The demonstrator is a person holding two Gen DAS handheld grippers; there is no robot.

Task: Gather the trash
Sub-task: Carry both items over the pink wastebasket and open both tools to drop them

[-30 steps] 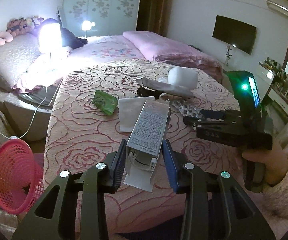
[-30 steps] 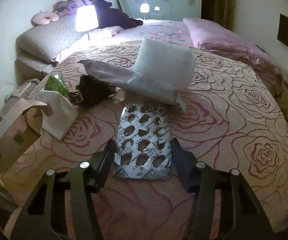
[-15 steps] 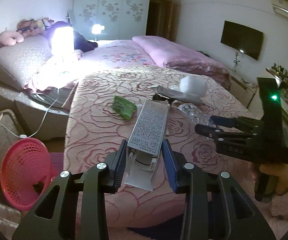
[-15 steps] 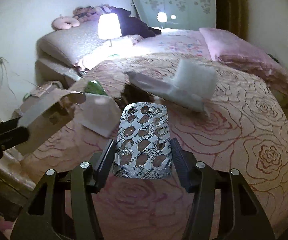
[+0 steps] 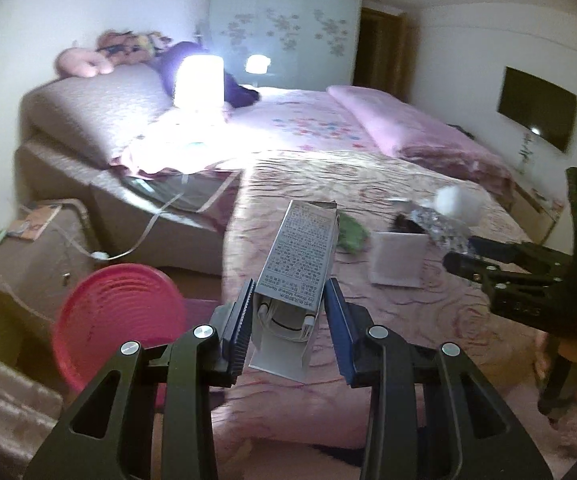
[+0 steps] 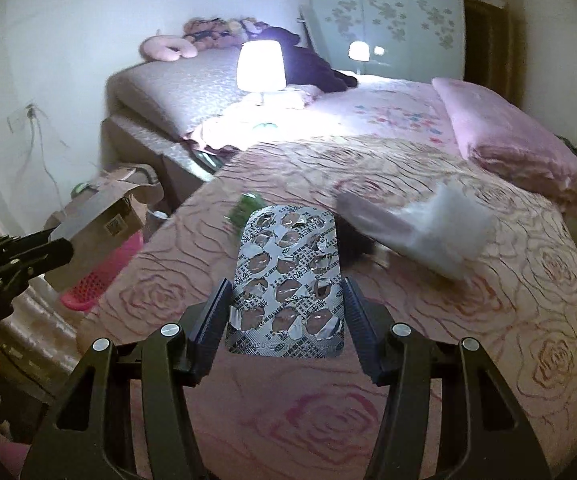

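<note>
My left gripper (image 5: 288, 312) is shut on an open white carton box (image 5: 298, 264) and holds it above the bed's left edge, to the right of the pink trash basket (image 5: 118, 316) on the floor. The box also shows in the right wrist view (image 6: 96, 236), over the basket (image 6: 96, 276). My right gripper (image 6: 286, 320) is shut on a used silver blister pack (image 6: 288, 276), lifted above the bed. On the bed lie a green wrapper (image 5: 352, 234), a white paper (image 5: 398, 258), a black item (image 6: 354, 240) and a white bag (image 6: 436, 230).
The rose-patterned bedspread (image 6: 488, 340) fills the right side. A lit lamp (image 5: 198, 82) stands on the bedside ledge. A brown box (image 5: 36, 256) sits by the wall behind the basket, with a cable (image 5: 148, 236) hanging near it. A TV (image 5: 536, 108) hangs on the right wall.
Both grippers have swung left towards the basket with their loads. The blister pack has been lifted off the bed. The basket now looks larger and closer in the left wrist view.
</note>
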